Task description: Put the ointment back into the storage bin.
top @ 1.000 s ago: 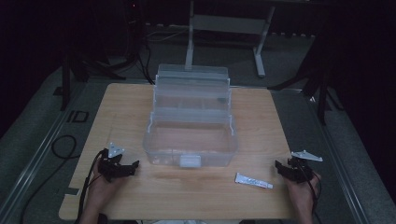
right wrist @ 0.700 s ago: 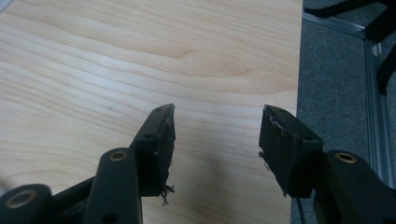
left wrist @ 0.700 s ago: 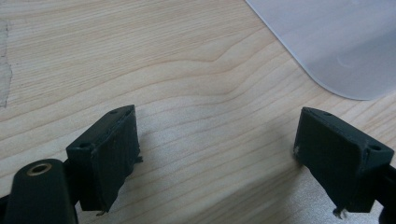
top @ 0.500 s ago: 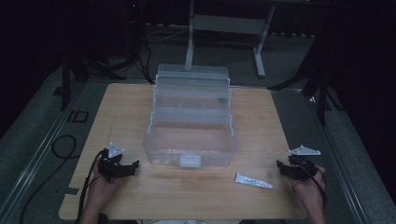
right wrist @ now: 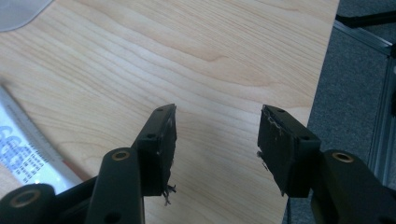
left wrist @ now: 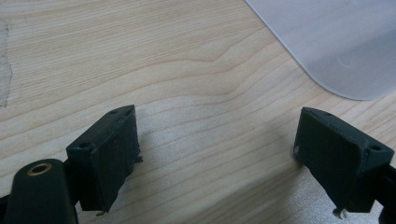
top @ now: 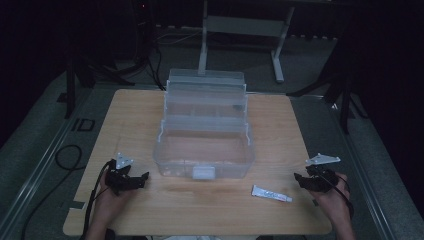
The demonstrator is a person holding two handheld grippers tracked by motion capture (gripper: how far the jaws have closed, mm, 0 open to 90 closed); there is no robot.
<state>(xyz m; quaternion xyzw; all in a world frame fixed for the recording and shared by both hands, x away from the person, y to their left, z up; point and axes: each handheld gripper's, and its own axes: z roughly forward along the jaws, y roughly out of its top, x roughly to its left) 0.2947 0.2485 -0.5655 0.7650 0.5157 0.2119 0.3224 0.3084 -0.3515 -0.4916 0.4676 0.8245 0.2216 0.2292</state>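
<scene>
1. Two grippers wait over a wooden worktop (top: 150, 107) on which a clear plastic organiser box (top: 202, 145) stands open near the middle, its tiers stepped back towards the far edge.
2. A small white tube (top: 271, 194) lies flat near the worktop's near edge, just right of the box's front corner and apart from it; in the right gripper view it (right wrist: 21, 144) shows at the left margin, printed side up.
3. The right gripper (top: 306, 181) hovers near the worktop's right edge, a short way right of the tube. Its jaws have just been closing, yet they stand apart with bare wood between them, grasping nothing.
4. The left gripper (top: 140, 180) sits near the near-left part of the worktop, beside the box's front-left corner, its jaws spread wide and empty.
5. The step in hand looks like the reach for the tube. To do it well, the right gripper should swing left until the tube lies squarely between the jaws, across its narrow width and near its middle.
6. It should come down low enough that the pads (right wrist: 161, 140) meet the tube's sides instead of skidding over the flat top.
7. A gentle squeeze seems wise, since a soft tube may buckle or slip.
8. The left gripper could steady the box if the tube is bound for a compartment.
</scene>
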